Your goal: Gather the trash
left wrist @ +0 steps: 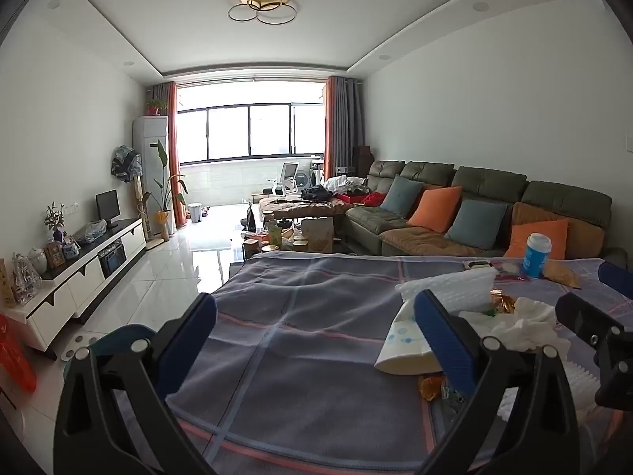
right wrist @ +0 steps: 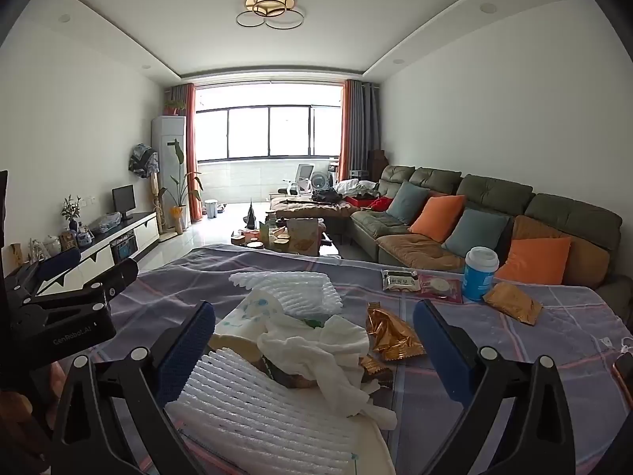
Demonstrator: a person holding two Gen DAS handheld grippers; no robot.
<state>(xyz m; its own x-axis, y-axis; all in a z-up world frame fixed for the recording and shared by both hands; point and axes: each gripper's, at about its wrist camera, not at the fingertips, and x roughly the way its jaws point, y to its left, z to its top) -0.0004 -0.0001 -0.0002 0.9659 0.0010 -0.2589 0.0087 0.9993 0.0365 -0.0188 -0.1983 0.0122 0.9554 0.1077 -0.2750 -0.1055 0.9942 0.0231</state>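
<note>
A pile of trash lies on a table under a purple plaid cloth [right wrist: 514, 340]: white foam netting [right wrist: 253, 415], crumpled white tissue [right wrist: 316, 344], a gold wrapper [right wrist: 391, 332], a second foam net [right wrist: 292, 285]. A blue paper cup [right wrist: 479, 273], flat snack packets [right wrist: 399, 279] and a brown packet [right wrist: 512, 303] lie farther back. My right gripper [right wrist: 314, 344] is open, its fingers either side of the pile. My left gripper [left wrist: 314, 330] is open over bare cloth [left wrist: 277, 316], left of the pile [left wrist: 522, 324]. The cup [left wrist: 536, 255] stands far right.
A green sofa [right wrist: 494, 206] with orange and blue cushions runs along the right. A cluttered coffee table [right wrist: 292, 233] stands beyond the table. A white TV cabinet [left wrist: 91, 261] lines the left wall. A red bag [left wrist: 16, 352] sits at the left floor.
</note>
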